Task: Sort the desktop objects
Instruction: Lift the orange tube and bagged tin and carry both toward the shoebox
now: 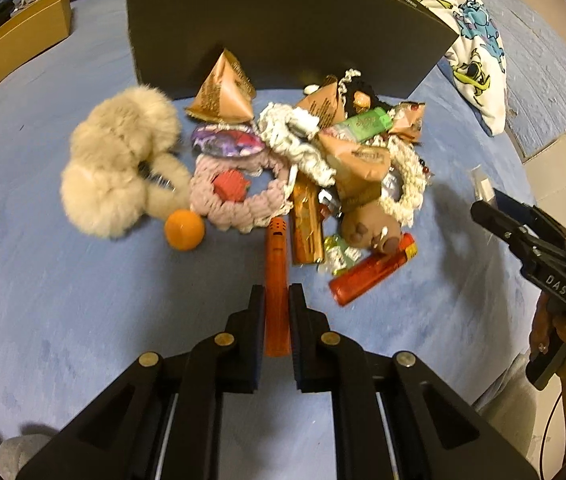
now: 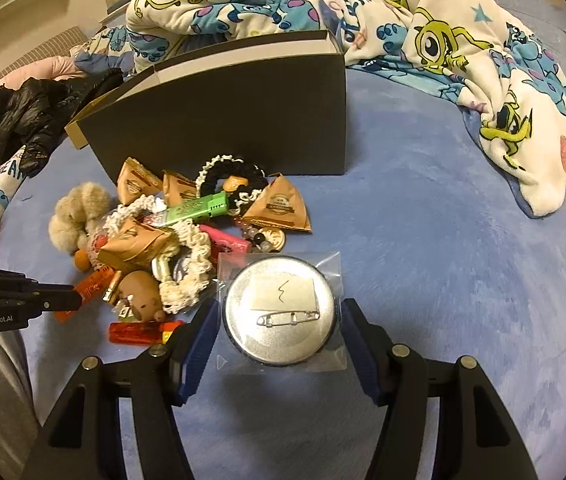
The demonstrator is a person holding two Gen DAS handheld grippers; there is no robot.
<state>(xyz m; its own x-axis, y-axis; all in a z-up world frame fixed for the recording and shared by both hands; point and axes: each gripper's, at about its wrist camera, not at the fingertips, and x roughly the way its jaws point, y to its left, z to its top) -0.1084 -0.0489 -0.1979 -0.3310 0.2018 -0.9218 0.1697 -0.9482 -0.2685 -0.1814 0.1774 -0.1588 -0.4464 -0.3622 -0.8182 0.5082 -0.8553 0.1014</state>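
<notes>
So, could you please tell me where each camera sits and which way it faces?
Left wrist: on the left gripper, looking down at the pile; its jaws clamp an orange lighter; the right gripper and a hand show.
Right wrist: on the right gripper, jaws around a bagged silver badge; the left gripper shows.
Both see the dark box and green lighter.

Bare blue bed cover [image 2: 423, 280] lies open at the right wrist view's right and lower centre. The dark box [image 2: 235, 120] walls off the top centre, while the clutter pile [image 2: 179, 232] crowds the left.
</notes>
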